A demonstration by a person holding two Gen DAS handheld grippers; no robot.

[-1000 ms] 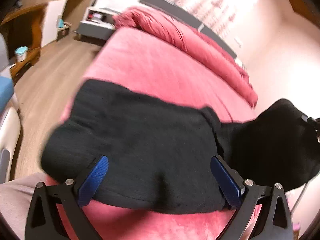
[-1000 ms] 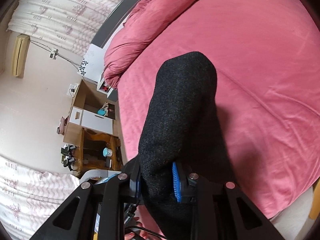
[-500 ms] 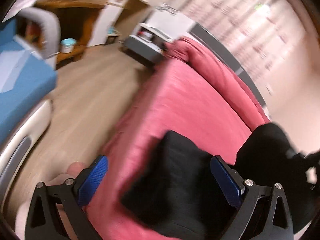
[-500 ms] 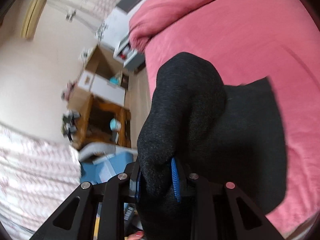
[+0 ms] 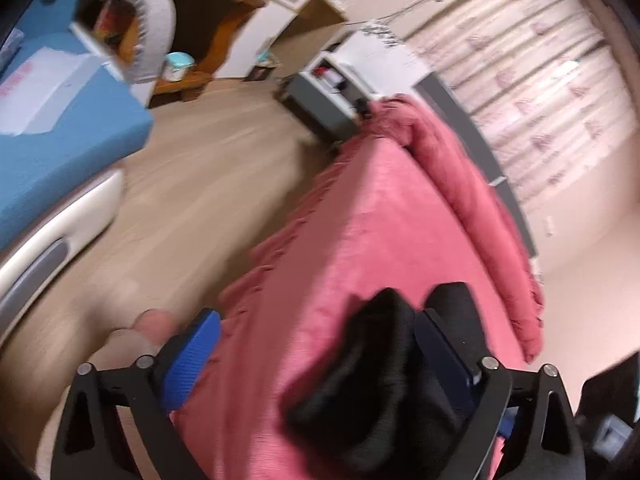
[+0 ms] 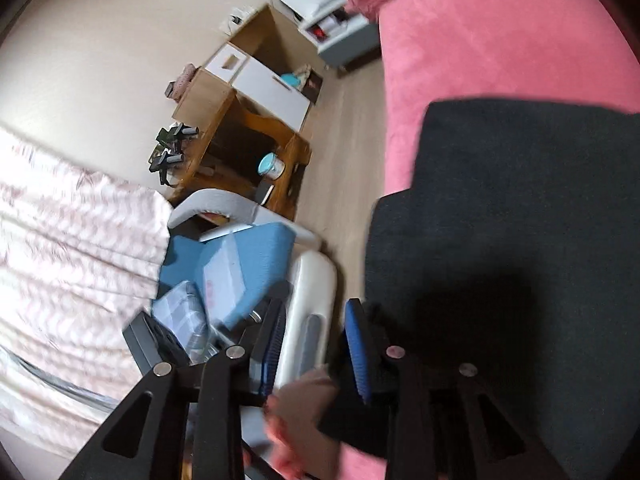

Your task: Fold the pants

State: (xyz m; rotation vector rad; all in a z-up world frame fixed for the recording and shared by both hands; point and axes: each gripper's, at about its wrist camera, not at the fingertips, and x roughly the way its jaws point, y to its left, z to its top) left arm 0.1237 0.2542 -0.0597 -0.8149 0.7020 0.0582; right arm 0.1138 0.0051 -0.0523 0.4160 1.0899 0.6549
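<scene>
The black pants [image 6: 520, 220] lie in a folded layer on the pink bed [image 6: 500, 48], reaching over its near edge. My right gripper [image 6: 314, 348] hangs just off the bed's edge with its jaws opening. Nothing is between them, and the cloth sits just right of the right finger. In the left wrist view a bunched end of the pants [image 5: 372, 360] rests on the bed [image 5: 360, 220]. My left gripper [image 5: 320, 360] stands wide around it with its jaws closing. The cloth sits against the right pad [image 5: 444, 356] and well clear of the left pad [image 5: 192, 360].
A rolled red duvet [image 5: 460, 184] lies along the bed's far side. Wooden floor [image 5: 180, 200] runs beside the bed, with a blue and white chair [image 6: 248, 264], a wooden desk [image 6: 248, 140] and a grey nightstand [image 5: 320, 100]. Part of the person [image 6: 304, 412] is close below.
The right gripper let go of the pants fold and its jaws parted; the cloth now lies on the bed. Both views swung toward the bed's edge, and the left jaws narrowed slightly.
</scene>
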